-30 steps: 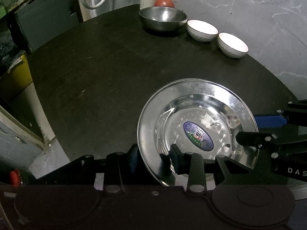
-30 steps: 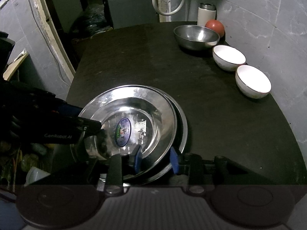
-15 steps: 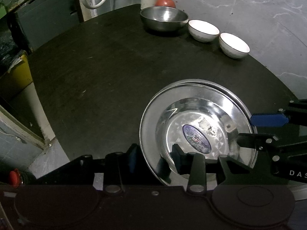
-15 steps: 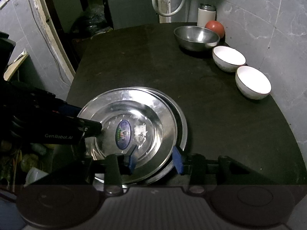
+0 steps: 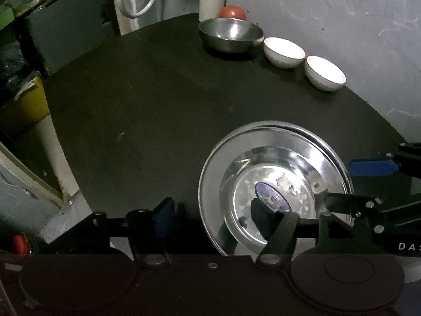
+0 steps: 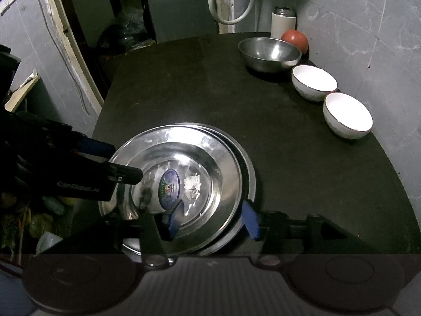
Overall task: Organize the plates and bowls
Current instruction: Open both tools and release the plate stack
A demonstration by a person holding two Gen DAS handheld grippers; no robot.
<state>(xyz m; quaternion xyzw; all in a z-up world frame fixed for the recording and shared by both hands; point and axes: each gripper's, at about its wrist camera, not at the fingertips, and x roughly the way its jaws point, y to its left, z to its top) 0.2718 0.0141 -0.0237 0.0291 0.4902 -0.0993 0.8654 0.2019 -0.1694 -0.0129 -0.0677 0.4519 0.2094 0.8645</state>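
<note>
Steel plates [image 5: 273, 181], nested and empty, lie between the spread jaws of the left tongs [image 5: 213, 218], released; ahead, bare black table [image 5: 147, 100] runs to a steel bowl [image 5: 231, 36] and two empty white bowls [image 5: 284, 52]. From the right tongs [image 6: 210, 220], also released, jaws straddle the plates' near rim, close to the table edge.

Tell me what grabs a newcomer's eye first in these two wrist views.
The shiny steel plates, stacked slightly askew near the front edge of the dark round table, stand out most, with a blue oval sticker in the top one. The left gripper and right gripper flank the stack, jaws open astride its rim. Along the far right edge sit a steel bowl and two white bowls.
</note>
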